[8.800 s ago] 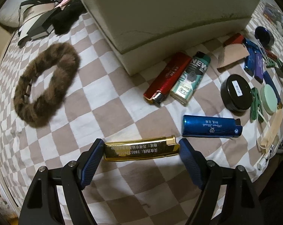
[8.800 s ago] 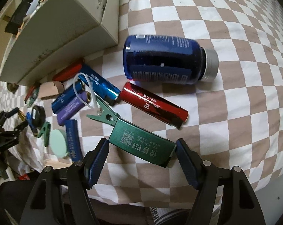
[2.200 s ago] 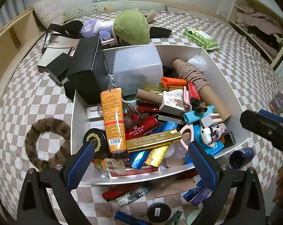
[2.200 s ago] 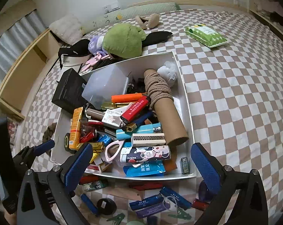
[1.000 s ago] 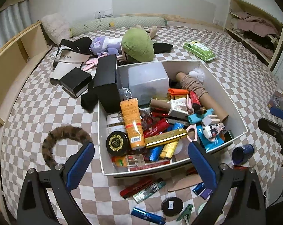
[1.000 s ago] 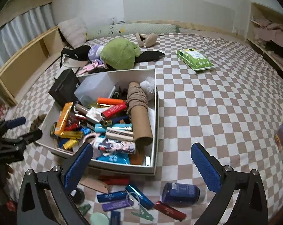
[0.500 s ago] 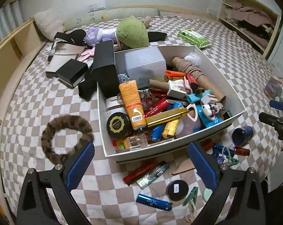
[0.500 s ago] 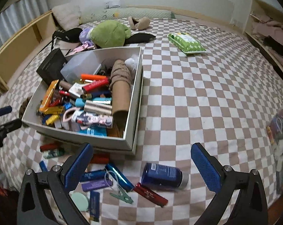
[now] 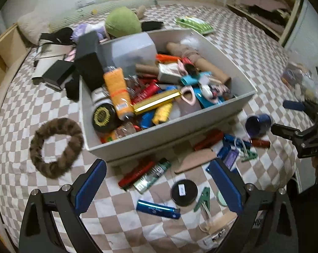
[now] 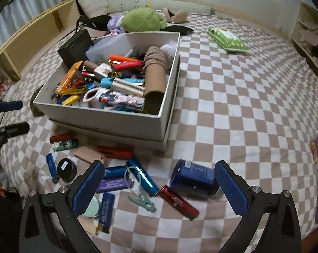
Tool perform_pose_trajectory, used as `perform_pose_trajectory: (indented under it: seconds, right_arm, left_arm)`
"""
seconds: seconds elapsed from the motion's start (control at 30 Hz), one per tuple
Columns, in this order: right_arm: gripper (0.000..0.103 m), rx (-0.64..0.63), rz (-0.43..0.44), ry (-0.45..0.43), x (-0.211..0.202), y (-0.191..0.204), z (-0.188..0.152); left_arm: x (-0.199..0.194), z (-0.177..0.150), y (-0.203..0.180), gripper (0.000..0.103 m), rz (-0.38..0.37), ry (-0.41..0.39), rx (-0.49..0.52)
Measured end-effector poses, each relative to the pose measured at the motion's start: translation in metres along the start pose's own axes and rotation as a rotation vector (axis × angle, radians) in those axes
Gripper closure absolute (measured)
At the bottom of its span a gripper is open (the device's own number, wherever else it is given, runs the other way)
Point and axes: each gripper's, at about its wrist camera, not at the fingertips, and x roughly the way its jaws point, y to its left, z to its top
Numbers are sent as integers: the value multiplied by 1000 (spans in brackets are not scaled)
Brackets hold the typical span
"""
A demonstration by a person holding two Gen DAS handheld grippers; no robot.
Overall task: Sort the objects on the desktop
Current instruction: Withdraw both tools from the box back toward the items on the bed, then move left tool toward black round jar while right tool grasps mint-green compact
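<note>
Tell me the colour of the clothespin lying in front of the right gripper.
The clothespin is green, teal-tinted; the right wrist view shows it best.

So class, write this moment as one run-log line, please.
left hand-held gripper: open, empty | right hand-held gripper: open, empty | box: full | lighters: loose on bedspread

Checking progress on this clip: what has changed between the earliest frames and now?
The shiny gold bar-shaped lighter, earlier between the left gripper's fingers on the checked cloth, now lies in the white cardboard box. The green rectangular lighter before the right gripper is off the cloth. Both grippers are open, empty and raised. The blue bottle stays on the cloth.
</note>
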Motion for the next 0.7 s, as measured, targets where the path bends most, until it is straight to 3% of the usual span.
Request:
perform_pose_trajectory:
  seconds: [0.13, 0.3, 0.43, 0.7]
  right_arm:
    - [0, -63, 33, 16, 5, 14, -10]
    - [0, -141, 75, 35, 12, 32, -22]
    - [0, -239, 128, 44, 17, 51, -35]
    - [3, -407, 221, 51, 30, 82, -61]
  left_arm:
    - [9, -7, -6, 14, -23, 37, 26]
    - [24, -14, -12, 14, -51, 98, 42]
    - [34, -18, -17, 20, -72, 146, 51]
    - [56, -25, -24, 20, -98, 225, 69]
